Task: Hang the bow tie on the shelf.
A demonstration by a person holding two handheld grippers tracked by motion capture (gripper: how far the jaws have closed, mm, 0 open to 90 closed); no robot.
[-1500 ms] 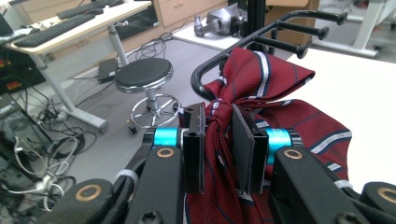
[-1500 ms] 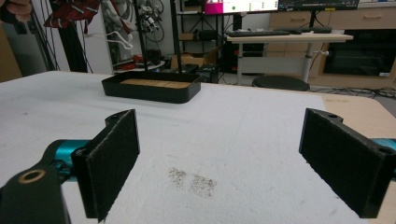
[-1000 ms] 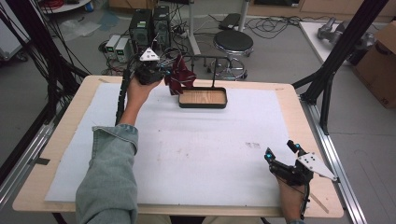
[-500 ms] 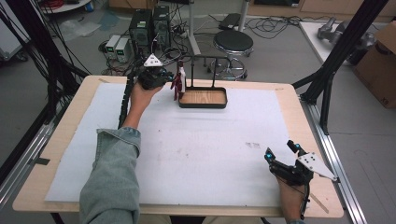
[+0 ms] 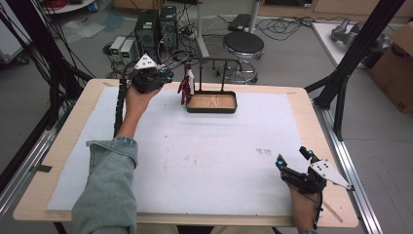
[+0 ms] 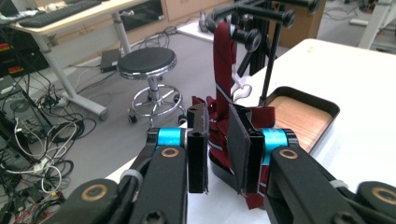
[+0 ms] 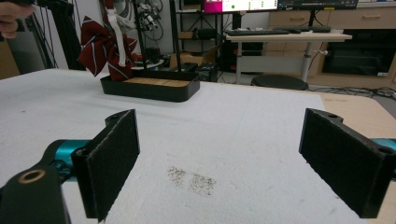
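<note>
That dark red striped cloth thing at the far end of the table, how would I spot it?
Find the black tray with a wooden floor at the white-covered table's far edge. A thin black rack rises from it, and the dark red bow with pale stripes hangs off the rack's left end. It is the only cloth and only red item there.

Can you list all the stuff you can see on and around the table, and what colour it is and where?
bow tie: one, dark red with white stripes, hanging on the stand's left end
stand: one, black with a wooden tray base, far middle of table
table: one, light wood under a white sheet
stool: one, black, on the floor beyond the table
left tongs: black and blue, by the bow tie, slightly parted
right tongs: black, near right corner, wide open
</note>
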